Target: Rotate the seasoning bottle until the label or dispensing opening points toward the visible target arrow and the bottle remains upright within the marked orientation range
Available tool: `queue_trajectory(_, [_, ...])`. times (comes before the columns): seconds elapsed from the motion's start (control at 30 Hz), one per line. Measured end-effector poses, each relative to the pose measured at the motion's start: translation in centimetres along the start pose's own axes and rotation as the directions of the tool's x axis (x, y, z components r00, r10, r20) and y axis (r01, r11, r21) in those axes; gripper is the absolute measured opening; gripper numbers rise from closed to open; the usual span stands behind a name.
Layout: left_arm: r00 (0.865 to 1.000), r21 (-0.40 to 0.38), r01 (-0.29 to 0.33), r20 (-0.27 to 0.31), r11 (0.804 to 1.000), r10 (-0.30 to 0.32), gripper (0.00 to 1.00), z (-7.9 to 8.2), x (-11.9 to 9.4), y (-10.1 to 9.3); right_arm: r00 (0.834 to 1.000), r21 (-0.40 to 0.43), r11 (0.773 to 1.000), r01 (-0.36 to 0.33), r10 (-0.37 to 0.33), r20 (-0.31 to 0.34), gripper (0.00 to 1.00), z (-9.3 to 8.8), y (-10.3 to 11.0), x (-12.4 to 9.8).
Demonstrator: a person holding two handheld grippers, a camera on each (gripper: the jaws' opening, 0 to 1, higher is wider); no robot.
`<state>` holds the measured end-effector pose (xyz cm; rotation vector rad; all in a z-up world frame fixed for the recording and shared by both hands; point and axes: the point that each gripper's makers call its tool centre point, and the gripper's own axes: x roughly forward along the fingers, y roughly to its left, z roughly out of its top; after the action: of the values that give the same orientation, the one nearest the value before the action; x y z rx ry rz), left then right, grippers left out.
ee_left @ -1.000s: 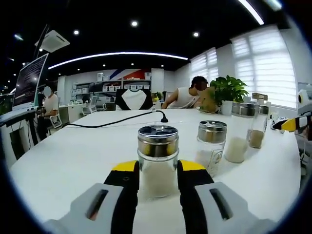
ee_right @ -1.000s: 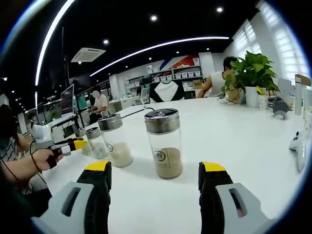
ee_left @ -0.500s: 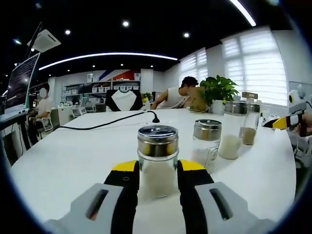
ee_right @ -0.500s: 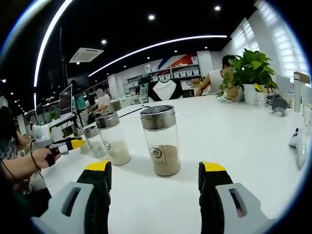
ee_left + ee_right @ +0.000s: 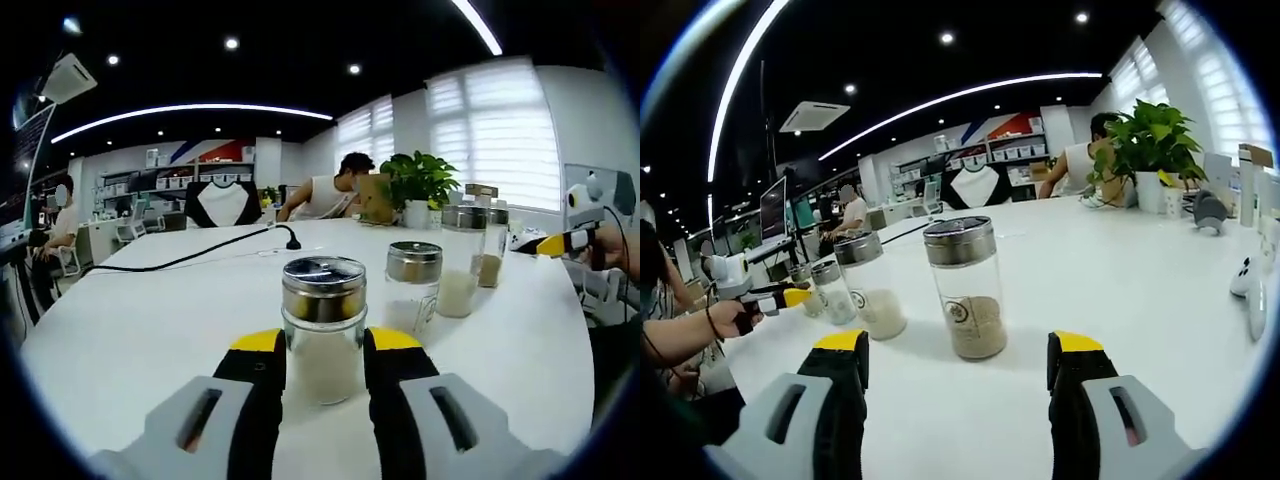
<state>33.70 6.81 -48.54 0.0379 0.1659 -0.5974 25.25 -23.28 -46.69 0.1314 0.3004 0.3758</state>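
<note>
At the lower centre of the left gripper view we see our left gripper (image 5: 323, 362) clenched on a seasoning bottle (image 5: 323, 328), both yellow-tipped jaws pressed against its glass sides. It stands upright on the white table (image 5: 150, 320), holds pale powder and wears a perforated metal cap. To its right stand three more shakers in a row; the nearest one (image 5: 413, 284) is just beside it. Our right gripper (image 5: 560, 241) pokes in at the right edge, held by a hand.

Across the lower part of the right gripper view, that gripper (image 5: 960, 370) is released, jaws wide apart, with a brown-filled bottle (image 5: 965, 288) standing apart beyond them. A potted plant (image 5: 1150, 150) sits upper right.
</note>
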Motion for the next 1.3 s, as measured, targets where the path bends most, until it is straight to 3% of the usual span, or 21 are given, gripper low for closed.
queue_trajectory(0.5, [0.991,0.018,0.133,-0.003,0.991,-0.133,0.32,0.0,0.12,-0.27,1.0,-0.01,1.0,-0.004,0.004,-0.004,0.73,-0.25,0.32,-0.1])
queue_trajectory(0.9, [0.965,0.03,0.263,0.001,0.964,-0.263,0.32,0.04,0.0,-0.31,1.0,-0.035,0.999,-0.015,0.016,0.012,0.73,0.13,0.66,-0.35])
queue_trajectory(1.3, [0.941,0.051,0.337,-0.008,0.94,-0.338,0.32,0.07,-0.11,-0.5,1.0,-0.038,0.999,-0.017,0.017,0.003,0.73,-0.06,0.67,-0.31])
